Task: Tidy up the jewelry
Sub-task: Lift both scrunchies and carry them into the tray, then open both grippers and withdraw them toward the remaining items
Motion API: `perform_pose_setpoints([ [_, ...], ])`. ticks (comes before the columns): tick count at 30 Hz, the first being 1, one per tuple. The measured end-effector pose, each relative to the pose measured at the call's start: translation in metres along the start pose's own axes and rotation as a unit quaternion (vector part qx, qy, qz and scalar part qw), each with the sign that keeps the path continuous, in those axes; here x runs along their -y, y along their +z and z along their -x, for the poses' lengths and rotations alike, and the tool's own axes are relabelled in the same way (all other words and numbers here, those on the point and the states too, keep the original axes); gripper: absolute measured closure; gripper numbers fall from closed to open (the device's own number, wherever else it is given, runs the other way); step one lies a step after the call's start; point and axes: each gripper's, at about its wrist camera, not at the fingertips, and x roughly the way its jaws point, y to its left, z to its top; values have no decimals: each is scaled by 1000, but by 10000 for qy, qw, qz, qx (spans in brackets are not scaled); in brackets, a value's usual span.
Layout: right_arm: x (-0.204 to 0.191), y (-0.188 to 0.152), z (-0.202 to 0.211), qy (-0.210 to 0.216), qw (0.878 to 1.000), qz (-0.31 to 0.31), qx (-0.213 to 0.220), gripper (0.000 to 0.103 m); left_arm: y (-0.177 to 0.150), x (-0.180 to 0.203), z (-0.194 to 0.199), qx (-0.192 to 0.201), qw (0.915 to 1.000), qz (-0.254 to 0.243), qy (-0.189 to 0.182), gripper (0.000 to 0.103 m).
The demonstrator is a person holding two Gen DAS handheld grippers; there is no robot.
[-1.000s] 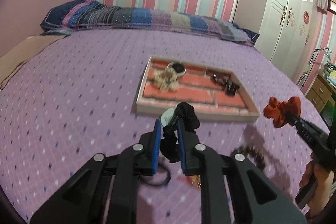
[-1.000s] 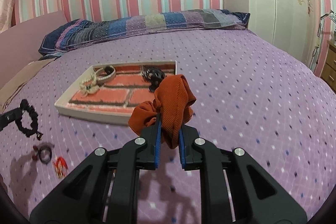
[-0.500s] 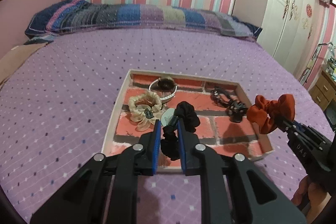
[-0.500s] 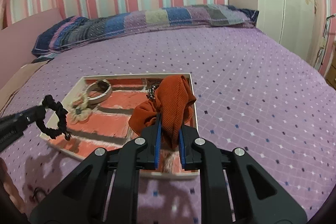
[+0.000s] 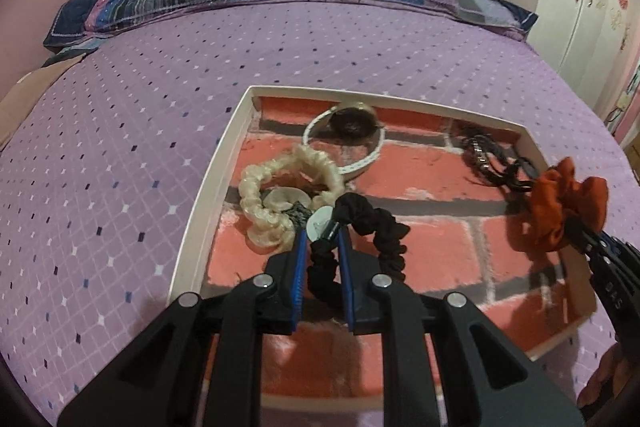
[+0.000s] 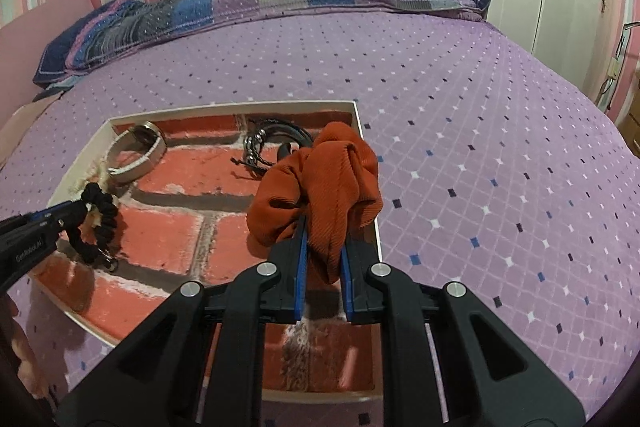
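Both scrunchies have been carried from the bed to above the tray point(image 5: 208, 195), the black scrunchie point(image 5: 360, 227) pinched in the left claw point(image 5: 322, 251) toward 9 o'clock, the orange scrunchie point(image 6: 320, 183) in the right claw point(image 6: 324, 255) toward 3 o'clock, ready for release.

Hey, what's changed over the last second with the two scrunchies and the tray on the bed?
Both tongs carried their loads forward over the tray: the left tongs with the black scrunchie, the right tongs with the orange scrunchie. A second ago both were short of it, above the purple bedspread. Nothing was let go. The cream scrunchie, watch and dark bracelets lie unmoved.
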Motion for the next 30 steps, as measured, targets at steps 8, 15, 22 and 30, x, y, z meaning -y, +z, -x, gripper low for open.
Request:
perform_pose_setpoints([
  [8,-4,-4,-13,-39,9998,102,-162,89,1,-5,-11,-55,9998,-16,192,86],
  [15,-4,-4,-16,-84,9996,149,-202,82,1,4,-3,-24,9996,-186,215,85],
  [22,-2,1,2,120,9997,143,-176,49,-3,11,26,73,9995,-295,86,53],
  [30,1,7,62,198,9987,412,206,8,-21,5,95,367,9971,-665,103,32],
])
